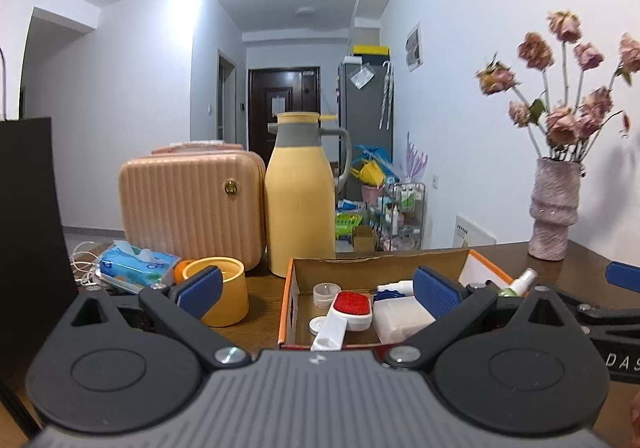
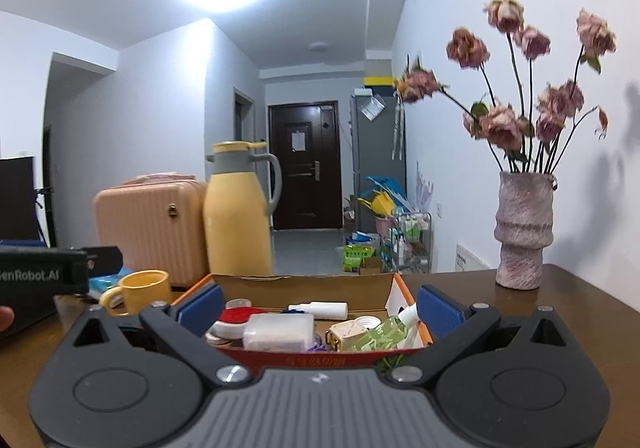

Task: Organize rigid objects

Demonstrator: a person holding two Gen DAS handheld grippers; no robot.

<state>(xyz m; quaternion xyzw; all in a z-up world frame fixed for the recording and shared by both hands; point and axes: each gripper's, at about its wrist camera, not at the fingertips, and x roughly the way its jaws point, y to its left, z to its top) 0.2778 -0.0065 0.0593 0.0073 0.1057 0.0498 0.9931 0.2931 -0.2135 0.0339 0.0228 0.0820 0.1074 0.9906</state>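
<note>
Cardboard box: sits open on the tabletop, orange along its rim, directly in front of both tongs.
Box contents, left view: a red-and-white brush lies near the front, with a round white cap far-left of it and a white block to its right.
Box contents, right view: a frosted case lies at centre, a white bottle lies flat behind it, a beige cube sits right of the case, and a green spray bottle leans in the right corner.
Left tongs: spread wide with blue pads, holding nothing, near the box's left half.
Right tongs: spread wide, holding nothing, with the box between its fingers in view.
Mug: yellow, upright on the tabletop left of the box, just behind the left finger of the left tongs.
Jug: yellow with a grey collar and handle, upright beyond the box's far-left corner.
Case: peach, ribbed, standing just left of the jug.
Tissue pack: blue, left of the mug, near the case.
Vase: pinkish, on the far right of the tabletop, holding dried roses.
Room beyond: a dark door stands at the end of a hallway.
</note>
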